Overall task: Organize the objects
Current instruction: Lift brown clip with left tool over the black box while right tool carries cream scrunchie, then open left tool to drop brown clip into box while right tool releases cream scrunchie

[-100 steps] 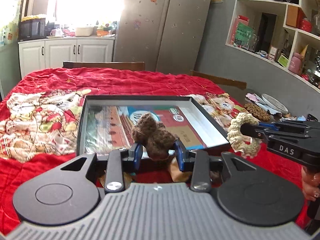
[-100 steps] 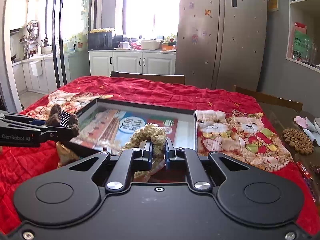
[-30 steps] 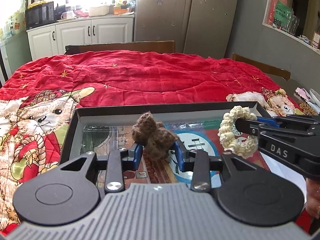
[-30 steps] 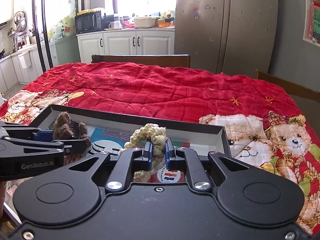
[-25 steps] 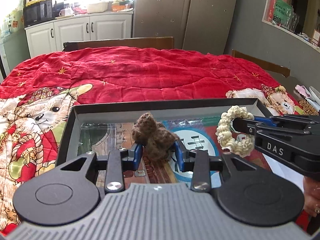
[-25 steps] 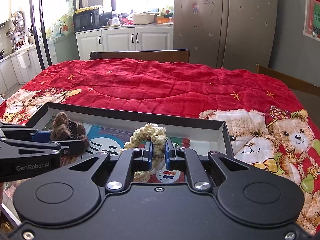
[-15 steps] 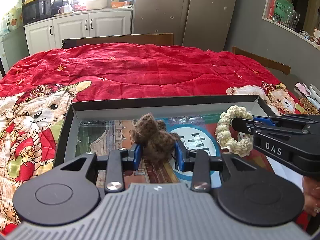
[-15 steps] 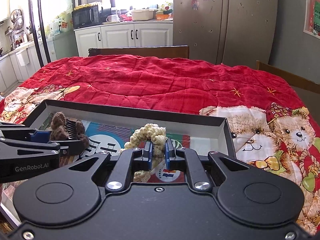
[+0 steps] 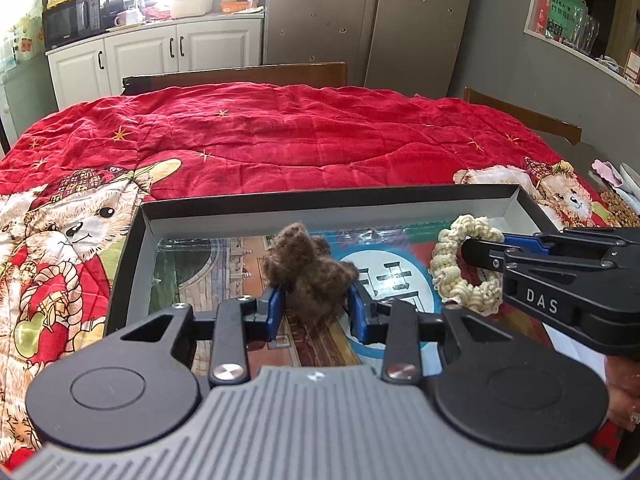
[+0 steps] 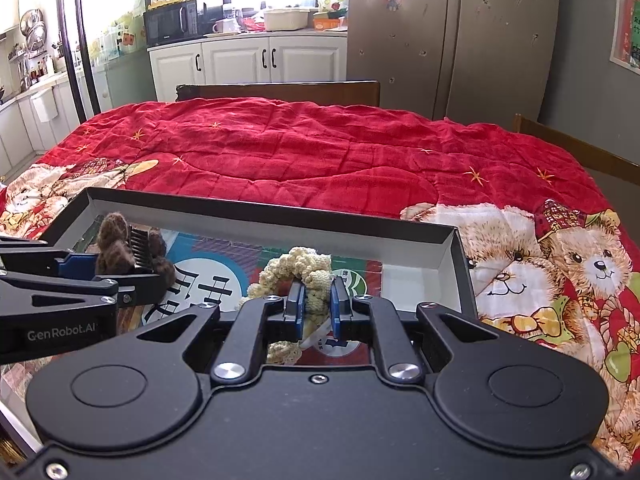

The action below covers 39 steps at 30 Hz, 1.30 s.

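A fuzzy brown scrunchie (image 9: 308, 270) sits clamped between the blue pads of my left gripper (image 9: 316, 312), held over the shallow dark box (image 9: 336, 200). The same scrunchie (image 10: 114, 248) and left gripper (image 10: 136, 264) show at the left of the right wrist view. My right gripper (image 10: 315, 304) is shut on a cream knitted scrunchie (image 10: 304, 268), also above the box (image 10: 256, 210). In the left wrist view that cream scrunchie (image 9: 460, 268) hangs from the right gripper (image 9: 472, 252) at the right. A printed sheet lines the box floor.
The box lies on a red quilt with teddy-bear prints (image 9: 312, 136) covering the table. Wooden chair backs (image 10: 280, 88) stand at the far edge. White cabinets, a microwave and a fridge are behind. A person's hand (image 9: 620, 392) shows at the lower right.
Both grippers have stayed almost still over the box, each with its scrunchie; the box and quilt have slid slightly lower in both views.
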Each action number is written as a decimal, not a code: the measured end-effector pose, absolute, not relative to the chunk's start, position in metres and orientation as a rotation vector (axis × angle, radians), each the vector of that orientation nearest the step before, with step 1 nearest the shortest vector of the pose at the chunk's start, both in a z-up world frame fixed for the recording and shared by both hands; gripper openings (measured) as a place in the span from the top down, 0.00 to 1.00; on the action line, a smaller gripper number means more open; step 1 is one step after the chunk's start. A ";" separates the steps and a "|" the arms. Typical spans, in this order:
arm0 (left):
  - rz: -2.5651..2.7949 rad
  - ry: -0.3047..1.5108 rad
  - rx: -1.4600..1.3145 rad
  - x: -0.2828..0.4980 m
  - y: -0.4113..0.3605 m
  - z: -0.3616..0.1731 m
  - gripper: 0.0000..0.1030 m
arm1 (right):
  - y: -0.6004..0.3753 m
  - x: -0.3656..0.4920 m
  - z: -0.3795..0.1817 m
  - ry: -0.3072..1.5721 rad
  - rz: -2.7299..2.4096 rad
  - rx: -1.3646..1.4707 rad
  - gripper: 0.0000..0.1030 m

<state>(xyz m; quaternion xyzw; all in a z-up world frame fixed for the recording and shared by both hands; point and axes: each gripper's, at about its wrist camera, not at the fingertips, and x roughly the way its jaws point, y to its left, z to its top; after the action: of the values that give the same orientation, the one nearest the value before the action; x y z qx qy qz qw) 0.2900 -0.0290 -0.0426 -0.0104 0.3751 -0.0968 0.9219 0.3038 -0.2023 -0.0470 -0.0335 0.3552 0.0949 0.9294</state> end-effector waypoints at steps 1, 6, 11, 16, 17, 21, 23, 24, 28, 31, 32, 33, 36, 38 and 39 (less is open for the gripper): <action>-0.199 0.771 -0.020 0.290 -0.029 -0.043 0.61 | -0.202 0.304 -0.047 0.731 0.196 -0.071 0.88; -0.199 0.771 -0.022 0.290 -0.029 -0.042 0.58 | -0.200 0.304 -0.048 0.740 0.198 -0.079 0.87; -0.199 0.770 -0.021 0.290 -0.029 -0.042 0.54 | -0.200 0.305 -0.048 0.746 0.201 -0.082 0.86; -0.206 0.772 -0.025 0.289 -0.029 -0.042 0.48 | -0.201 0.305 -0.048 0.746 0.198 -0.076 0.82; -0.205 0.771 -0.024 0.289 -0.029 -0.042 0.48 | -0.201 0.305 -0.048 0.748 0.198 -0.076 0.81; -0.204 0.771 -0.025 0.289 -0.029 -0.042 0.47 | -0.200 0.305 -0.048 0.742 0.193 -0.077 0.71; -0.202 0.771 -0.026 0.289 -0.029 -0.042 0.46 | -0.201 0.304 -0.047 0.737 0.189 -0.079 0.68; -0.201 0.771 -0.027 0.289 -0.029 -0.042 0.45 | -0.201 0.303 -0.046 0.735 0.187 -0.081 0.67; -0.197 0.772 -0.036 0.289 -0.027 -0.042 0.41 | -0.200 0.302 -0.045 0.725 0.181 -0.093 0.67; -0.193 0.763 -0.039 0.288 -0.026 -0.040 0.37 | -0.199 0.300 -0.044 0.717 0.177 -0.096 0.67; -0.190 0.758 -0.037 0.287 -0.025 -0.040 0.36 | -0.199 0.300 -0.043 0.714 0.176 -0.096 0.66; -0.188 0.753 -0.035 0.287 -0.025 -0.039 0.34 | -0.199 0.299 -0.043 0.711 0.174 -0.095 0.66; -0.187 0.736 -0.026 0.284 -0.026 -0.038 0.30 | -0.200 0.297 -0.041 0.703 0.168 -0.092 0.64; -0.182 0.727 -0.022 0.282 -0.027 -0.037 0.28 | -0.201 0.296 -0.039 0.698 0.167 -0.089 0.63; -0.179 0.724 -0.021 0.282 -0.026 -0.036 0.27 | -0.201 0.295 -0.038 0.695 0.166 -0.088 0.62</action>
<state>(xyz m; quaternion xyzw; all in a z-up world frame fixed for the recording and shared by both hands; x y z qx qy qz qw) 0.2816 -0.0264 -0.0361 -0.0101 0.3535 -0.0873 0.9313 0.2948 -0.2013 -0.0382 -0.0430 0.3402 0.0812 0.9358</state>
